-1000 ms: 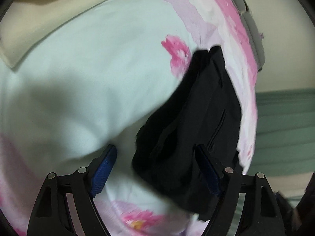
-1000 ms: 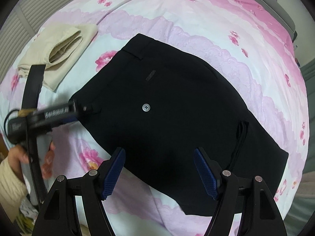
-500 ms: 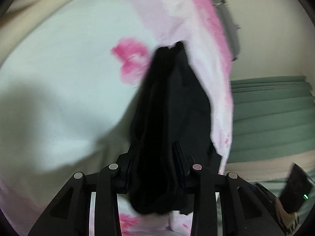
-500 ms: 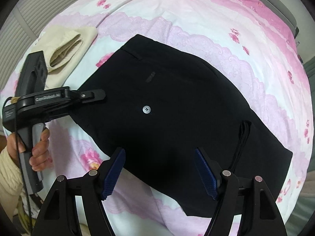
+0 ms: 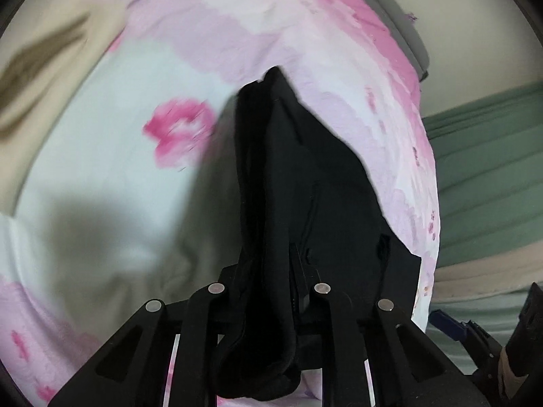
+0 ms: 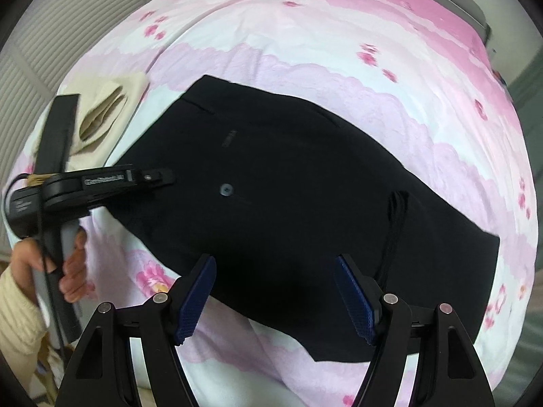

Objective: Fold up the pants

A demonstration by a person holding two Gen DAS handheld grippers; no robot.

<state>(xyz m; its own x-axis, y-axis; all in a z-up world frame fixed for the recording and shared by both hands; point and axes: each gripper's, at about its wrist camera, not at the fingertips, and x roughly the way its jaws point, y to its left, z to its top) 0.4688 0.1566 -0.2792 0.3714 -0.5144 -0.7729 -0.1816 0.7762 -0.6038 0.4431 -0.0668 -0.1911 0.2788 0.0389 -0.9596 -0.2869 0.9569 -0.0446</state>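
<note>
Black pants [image 6: 288, 203] lie flat across a pink floral bedsheet [image 6: 339, 51], with a small button at their middle. My left gripper [image 5: 268, 271] is shut on a bunched edge of the pants [image 5: 305, 186] and holds the cloth between its jaws. In the right wrist view the left gripper [image 6: 159, 178] shows at the pants' left edge, held by a hand. My right gripper [image 6: 275, 291] is open and empty, hovering over the near edge of the pants.
A folded beige garment [image 6: 105, 115] lies on the bed left of the pants, also in the left wrist view [image 5: 40, 78]. A slatted white wall [image 6: 68, 17] is at far left. Green bedding [image 5: 488, 176] lies beyond the bed's right edge.
My left gripper was open beside the pants a second ago, then closed on their edge and now holds it. My right gripper stayed open and shifted little.
</note>
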